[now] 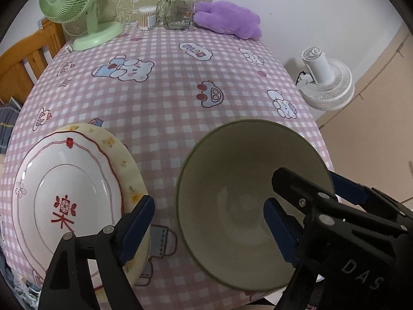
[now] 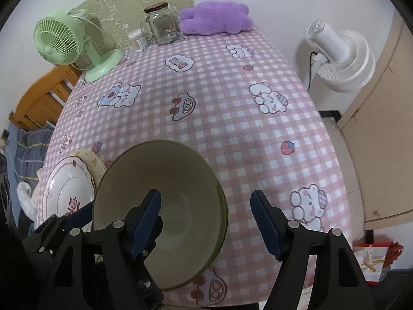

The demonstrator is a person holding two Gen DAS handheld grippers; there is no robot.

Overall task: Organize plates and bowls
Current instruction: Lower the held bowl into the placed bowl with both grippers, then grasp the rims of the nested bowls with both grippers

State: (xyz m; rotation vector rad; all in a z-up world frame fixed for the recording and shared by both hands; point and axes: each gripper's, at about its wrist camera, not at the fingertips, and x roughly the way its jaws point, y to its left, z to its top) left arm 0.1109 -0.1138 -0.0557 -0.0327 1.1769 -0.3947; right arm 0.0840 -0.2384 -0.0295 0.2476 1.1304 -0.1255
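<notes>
Two grippers, both with jaws spread and nothing pinched. Left gripper (image 1: 209,228), lower centre of its own view: one blue finger over the near edge of the plates, the other down inside the bowl's near right side; whether either pad brushes the ware cannot be told. Right gripper (image 2: 206,222), bottom centre of its view: its left finger overlaps the bowl's hollow, its right finger hangs over bare cloth, so the bowl's right rim sits between the jaws with clear gap. Green bowl (image 1: 247,201) stands upright on the checked tablecloth (image 1: 165,98), lower middle of frame; in the right view a second rim line shows along its right edge (image 2: 224,222), so it looks like two bowls nested. White plate (image 1: 64,201) rests on a cream flowered plate (image 1: 129,170) at lower left, just beside the bowls, not touching them. Stacking appears done. Risks: a finger inside the bowl could catch the rim on withdrawal and tip or drag the stack toward the table's near edge, which is close; the left finger over the plates could nudge the top plate off centre. Green fan (image 1: 74,7), glass jar (image 1: 178,7), purple plush (image 1: 227,19) sit well apart along the far edge.
</notes>
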